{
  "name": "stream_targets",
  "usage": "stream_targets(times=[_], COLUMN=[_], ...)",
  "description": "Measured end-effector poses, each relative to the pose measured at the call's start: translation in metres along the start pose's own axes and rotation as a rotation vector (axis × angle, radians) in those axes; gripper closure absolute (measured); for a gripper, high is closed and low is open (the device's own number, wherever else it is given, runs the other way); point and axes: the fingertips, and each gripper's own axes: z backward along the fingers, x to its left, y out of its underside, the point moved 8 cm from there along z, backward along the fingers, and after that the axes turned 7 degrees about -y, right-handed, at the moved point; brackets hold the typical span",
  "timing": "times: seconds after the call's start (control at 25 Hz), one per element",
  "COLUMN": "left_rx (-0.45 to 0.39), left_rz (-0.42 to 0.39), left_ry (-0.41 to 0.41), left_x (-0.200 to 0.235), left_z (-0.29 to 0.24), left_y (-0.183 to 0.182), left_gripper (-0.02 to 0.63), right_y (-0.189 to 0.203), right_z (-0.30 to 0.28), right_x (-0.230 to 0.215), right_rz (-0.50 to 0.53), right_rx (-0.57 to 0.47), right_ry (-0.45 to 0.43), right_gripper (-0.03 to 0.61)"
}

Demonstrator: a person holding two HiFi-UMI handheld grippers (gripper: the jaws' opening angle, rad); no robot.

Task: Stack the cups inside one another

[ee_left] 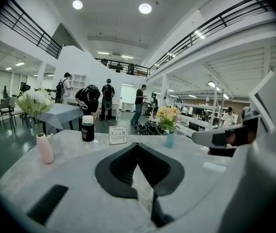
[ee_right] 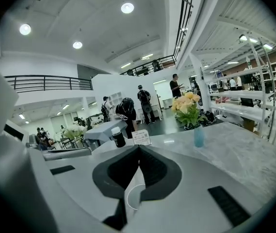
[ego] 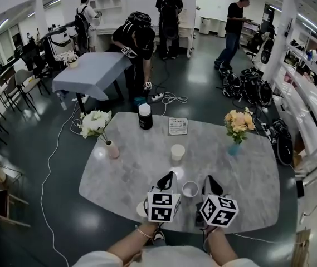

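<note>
Cups numbered three on the grey marbled tabletop (ego: 247,171). A cream cup (ego: 177,152) stood near the middle. A white cup (ego: 190,189) sat between the two claws, with its rim showing low in the right gripper view. A third cup (ego: 141,209) sat at the near edge, half hidden behind the left claw's marker cube.

The tabletop stood on a dark glossy floor (ego: 47,149) in a large hall with a railed upper gallery.

There were two vases. A pink vase (ego: 112,149) of white flowers stood on the left and a blue vase (ego: 233,148) of yellow flowers on the right. One black bottle (ego: 145,116) with a white lid and one small sign card (ego: 177,125) stood at the far edge.

The left claw (ego: 168,177) and right claw (ego: 210,181) both hovered over the near side, each closed on nothing.

Beyond lay a cloth-covered table (ego: 91,71), a power strip (ego: 157,98) with cables, and bags (ego: 247,85). At least four people were further back. Nothing stood between the claws and the white cup.
</note>
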Motion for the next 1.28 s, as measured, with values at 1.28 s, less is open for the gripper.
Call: stream_targets(times=[1.28], left_rx=[0.009], left_rz=[0.085], left_ry=[-0.090], left_x=[-0.042], left_z=[0.012], left_y=[0.015], left_gripper=[0.617], right_y=[-0.002], right_z=[0.001], right_x=[-0.037], right_rz=[0.037], right_rx=[0.090], right_ry=[-0.159], right_gripper=[0.572])
